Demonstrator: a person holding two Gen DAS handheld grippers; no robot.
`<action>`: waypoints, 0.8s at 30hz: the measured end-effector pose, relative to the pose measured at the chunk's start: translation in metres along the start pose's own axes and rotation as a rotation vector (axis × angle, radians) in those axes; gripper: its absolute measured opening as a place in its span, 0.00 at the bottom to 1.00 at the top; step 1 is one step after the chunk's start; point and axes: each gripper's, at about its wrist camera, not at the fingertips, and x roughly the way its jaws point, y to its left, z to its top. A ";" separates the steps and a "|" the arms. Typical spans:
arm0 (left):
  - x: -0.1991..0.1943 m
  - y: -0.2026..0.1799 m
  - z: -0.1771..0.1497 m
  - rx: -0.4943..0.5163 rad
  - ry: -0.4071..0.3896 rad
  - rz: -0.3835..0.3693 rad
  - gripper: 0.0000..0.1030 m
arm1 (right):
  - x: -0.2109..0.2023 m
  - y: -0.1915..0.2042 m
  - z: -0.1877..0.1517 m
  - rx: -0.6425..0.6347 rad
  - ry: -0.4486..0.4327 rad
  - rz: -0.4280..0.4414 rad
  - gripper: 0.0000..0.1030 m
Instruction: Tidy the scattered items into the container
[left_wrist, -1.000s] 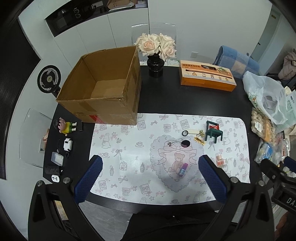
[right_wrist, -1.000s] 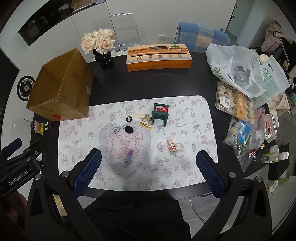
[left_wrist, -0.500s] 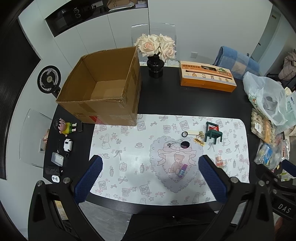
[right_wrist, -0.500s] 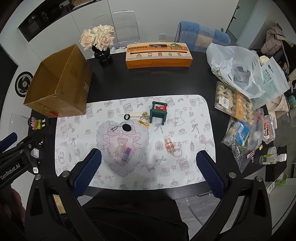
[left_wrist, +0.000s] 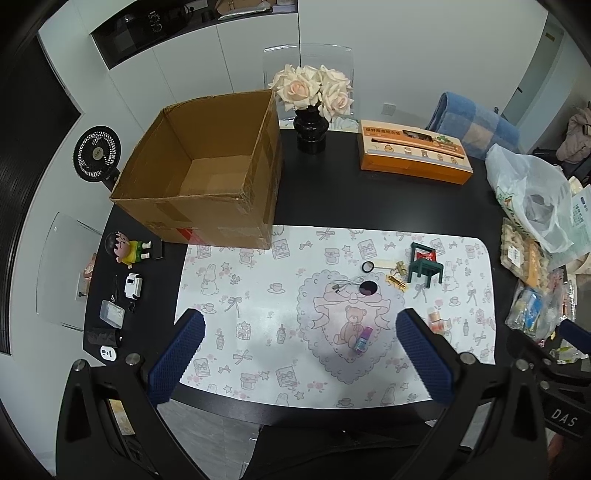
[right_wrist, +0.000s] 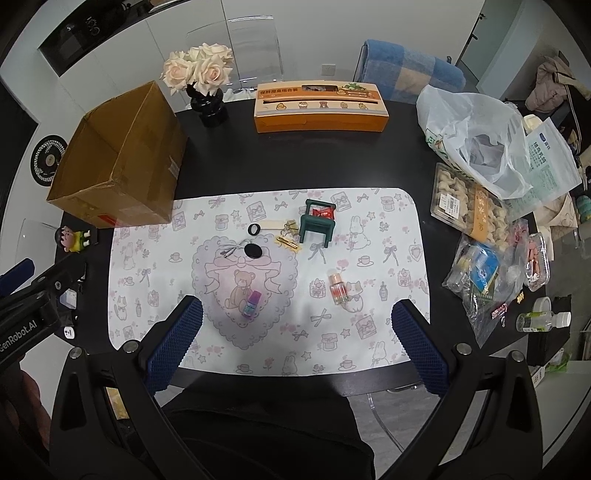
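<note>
An open cardboard box (left_wrist: 207, 184) (right_wrist: 122, 166) stands at the back left of the black table, beside a patterned mat (left_wrist: 258, 295) (right_wrist: 388, 221). On the mat lie a small purple bottle (left_wrist: 360, 341) (right_wrist: 252, 303), an orange bottle (left_wrist: 436, 320) (right_wrist: 338, 290), a green toy chair (left_wrist: 424, 264) (right_wrist: 317, 223), a black disc (left_wrist: 367, 287) (right_wrist: 253, 250), a cable (right_wrist: 232, 251), a black ring (right_wrist: 253, 229) and gold clips (right_wrist: 288, 242). My left gripper (left_wrist: 299, 354) and right gripper (right_wrist: 291, 343) hover open above the mat's near edge, holding nothing.
A vase of roses (left_wrist: 312, 107) and an orange carton (left_wrist: 413, 151) stand at the back. Plastic bags and food packs (right_wrist: 491, 192) crowd the right side. A doll figure (left_wrist: 129, 249) and small gadgets (left_wrist: 131, 286) lie at the left edge. A fan (left_wrist: 96, 153) stands beyond the table.
Both grippers have drifted slightly; the right wrist view has shifted so the mat sits a little nearer and more to the left. Nothing on the table has moved.
</note>
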 end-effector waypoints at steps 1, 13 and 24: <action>0.000 0.000 0.000 -0.001 0.001 -0.002 1.00 | 0.000 0.000 0.000 -0.003 -0.001 0.000 1.00; 0.003 -0.004 0.001 0.003 0.005 -0.009 1.00 | 0.002 0.001 0.002 0.002 0.001 -0.003 1.00; 0.041 -0.026 -0.011 0.086 0.071 -0.012 1.00 | 0.029 -0.013 0.000 0.015 0.031 0.003 1.00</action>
